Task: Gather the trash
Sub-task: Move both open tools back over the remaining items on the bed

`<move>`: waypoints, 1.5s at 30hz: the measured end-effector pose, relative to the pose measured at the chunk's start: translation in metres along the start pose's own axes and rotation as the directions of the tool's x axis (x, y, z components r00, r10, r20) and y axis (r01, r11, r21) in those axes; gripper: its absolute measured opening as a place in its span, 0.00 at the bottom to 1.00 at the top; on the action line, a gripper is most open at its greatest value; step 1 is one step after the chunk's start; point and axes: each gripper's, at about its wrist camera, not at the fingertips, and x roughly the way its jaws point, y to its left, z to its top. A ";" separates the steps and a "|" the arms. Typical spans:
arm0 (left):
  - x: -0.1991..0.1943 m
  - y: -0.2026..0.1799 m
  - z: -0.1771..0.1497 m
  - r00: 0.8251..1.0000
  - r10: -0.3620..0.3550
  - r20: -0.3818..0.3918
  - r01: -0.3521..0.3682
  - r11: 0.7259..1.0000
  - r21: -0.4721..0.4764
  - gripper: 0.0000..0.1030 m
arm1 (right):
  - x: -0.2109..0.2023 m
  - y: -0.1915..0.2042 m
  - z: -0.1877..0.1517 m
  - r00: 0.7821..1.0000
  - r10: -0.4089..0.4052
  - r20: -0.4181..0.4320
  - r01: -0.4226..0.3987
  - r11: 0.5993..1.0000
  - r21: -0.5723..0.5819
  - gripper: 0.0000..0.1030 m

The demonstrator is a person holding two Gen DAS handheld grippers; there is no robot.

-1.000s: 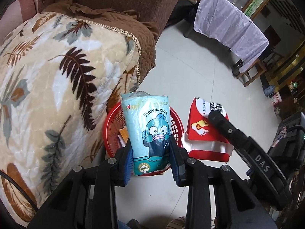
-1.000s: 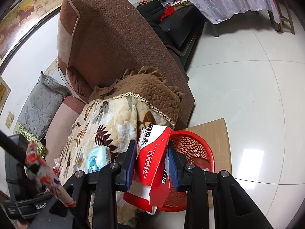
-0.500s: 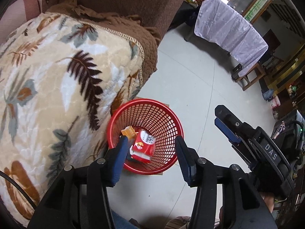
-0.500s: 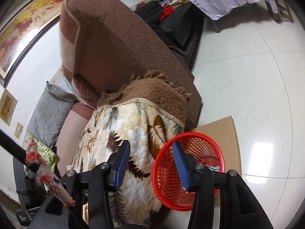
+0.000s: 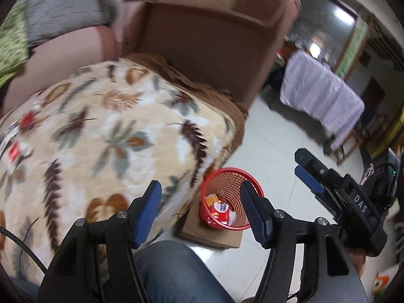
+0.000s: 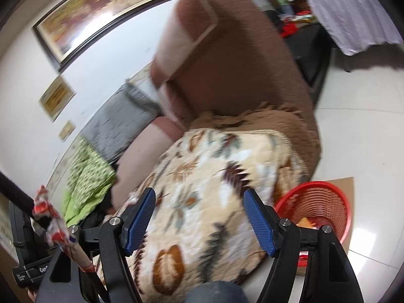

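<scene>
Trash [image 5: 220, 210] lies in the red basket [image 5: 228, 174] on the floor beside the sofa, so both the left gripper [image 5: 199, 209] and right gripper [image 6: 199, 217] hold their fingers open and empty.

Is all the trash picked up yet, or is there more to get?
Some is done: packets lie in the red mesh plastic basket on the cardboard sheet. Nothing is in hand now; the left hand-held gripper and right hand-held gripper are both open and empty. More may be left: blurry red-and-white bits sit on the leaf-patterned cream blanket.
</scene>
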 end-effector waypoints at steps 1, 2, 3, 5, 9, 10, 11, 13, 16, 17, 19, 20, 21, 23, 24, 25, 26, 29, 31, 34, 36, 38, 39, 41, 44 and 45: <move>-0.015 0.010 -0.004 1.000 0.017 0.021 -0.016 1.000 -0.023 0.62 | 0.001 0.011 -0.003 1.000 0.015 -0.009 -0.015 1.000 -0.017 0.75; -0.025 0.018 -0.006 0.999 0.029 0.039 -0.028 0.999 -0.036 0.62 | 0.002 0.019 -0.005 0.999 0.028 -0.018 -0.029 0.999 -0.030 0.75; -0.036 0.024 -0.009 0.998 0.041 0.056 -0.039 0.998 -0.048 0.62 | 0.004 0.028 -0.007 0.999 0.044 -0.027 -0.045 0.998 -0.042 0.75; -0.058 0.039 -0.016 0.994 0.063 0.086 -0.056 0.995 -0.079 0.62 | 0.007 0.044 -0.012 0.997 0.069 -0.044 -0.071 0.995 -0.068 0.75; -0.095 0.064 -0.028 0.986 0.094 0.137 -0.075 0.988 -0.134 0.63 | 0.013 0.080 -0.023 0.990 0.116 -0.077 -0.125 0.984 -0.124 0.75; -0.104 0.071 -0.030 0.983 0.102 0.151 -0.080 0.986 -0.146 0.63 | 0.016 0.091 -0.027 0.987 0.132 -0.093 -0.144 0.980 -0.139 0.75; -0.111 0.075 -0.032 0.981 0.109 0.162 -0.084 0.984 -0.155 0.64 | 0.017 0.097 -0.030 0.985 0.141 -0.103 -0.155 0.977 -0.148 0.75; -0.123 0.085 -0.035 0.974 0.128 0.185 -0.095 0.980 -0.177 0.64 | 0.021 0.116 -0.039 0.978 0.166 -0.128 -0.187 0.967 -0.175 0.75; -0.139 0.101 -0.040 0.966 0.151 0.210 -0.107 0.972 -0.208 0.65 | 0.028 0.139 -0.050 0.967 0.189 -0.169 -0.223 0.950 -0.218 0.75; -0.143 0.106 -0.041 0.964 0.155 0.215 -0.108 0.970 -0.219 0.65 | 0.032 0.149 -0.054 0.962 0.200 -0.187 -0.241 0.943 -0.229 0.75; -0.153 0.118 -0.044 0.958 0.171 0.231 -0.113 0.963 -0.244 0.65 | 0.039 0.164 -0.060 0.951 0.218 -0.218 -0.270 0.931 -0.247 0.75; -0.157 0.124 -0.045 0.954 0.181 0.240 -0.119 0.960 -0.255 0.65 | 0.042 0.169 -0.062 0.949 0.220 -0.225 -0.275 0.926 -0.257 0.75; -0.161 0.129 -0.046 0.949 0.193 0.248 -0.125 0.956 -0.265 0.65 | 0.045 0.175 -0.064 0.948 0.219 -0.232 -0.279 0.923 -0.267 0.75; -0.171 0.143 -0.050 0.936 0.224 0.270 -0.141 0.945 -0.295 0.65 | 0.054 0.188 -0.071 0.941 0.225 -0.254 -0.294 0.913 -0.282 0.75; -0.176 0.150 -0.052 0.930 0.240 0.278 -0.149 0.939 -0.311 0.65 | 0.059 0.193 -0.074 0.937 0.228 -0.266 -0.302 0.909 -0.286 0.75; -0.181 0.159 -0.054 0.921 0.265 0.287 -0.163 0.929 -0.333 0.65 | 0.064 0.198 -0.078 0.933 0.229 -0.277 -0.309 0.905 -0.292 0.75; -0.185 0.166 -0.056 0.913 0.284 0.291 -0.176 0.921 -0.348 0.65 | 0.067 0.202 -0.081 0.931 0.230 -0.285 -0.314 0.902 -0.296 0.75; -0.195 0.193 -0.060 0.898 0.328 0.294 -0.192 0.892 -0.408 0.65 | 0.086 0.215 -0.091 0.917 0.231 -0.326 -0.333 0.892 -0.306 0.75; -0.197 0.211 -0.062 0.896 0.343 0.283 -0.196 0.876 -0.442 0.65 | 0.099 0.222 -0.098 0.907 0.231 -0.352 -0.346 0.886 -0.309 0.75; -0.200 0.235 -0.065 0.891 0.361 0.273 -0.197 0.852 -0.485 0.65 | 0.124 0.232 -0.108 0.891 0.227 -0.394 -0.362 0.878 -0.313 0.75; -0.202 0.253 -0.067 0.890 0.372 0.264 -0.192 0.831 -0.522 0.65 | 0.137 0.238 -0.113 0.883 0.222 -0.414 -0.369 0.874 -0.317 0.75; -0.202 0.269 -0.069 0.888 0.383 0.253 -0.192 0.811 -0.553 0.65 | 0.154 0.242 -0.118 0.868 0.224 -0.443 -0.382 0.871 -0.308 0.75; -0.201 0.276 -0.070 0.888 0.387 0.246 -0.192 0.801 -0.567 0.65 | 0.164 0.245 -0.121 0.859 0.228 -0.458 -0.392 0.868 -0.303 0.75; -0.199 0.290 -0.070 0.890 0.392 0.231 -0.193 0.786 -0.587 0.65 | 0.180 0.248 -0.125 0.848 0.226 -0.479 -0.399 0.867 -0.297 0.75; -0.195 0.305 -0.066 0.892 0.399 0.214 -0.201 0.773 -0.601 0.65 | 0.207 0.254 -0.132 0.824 0.234 -0.516 -0.418 0.865 -0.275 0.75; -0.194 0.310 -0.063 0.891 0.404 0.208 -0.209 0.772 -0.601 0.65 | 0.215 0.256 -0.134 0.815 0.240 -0.527 -0.426 0.865 -0.265 0.75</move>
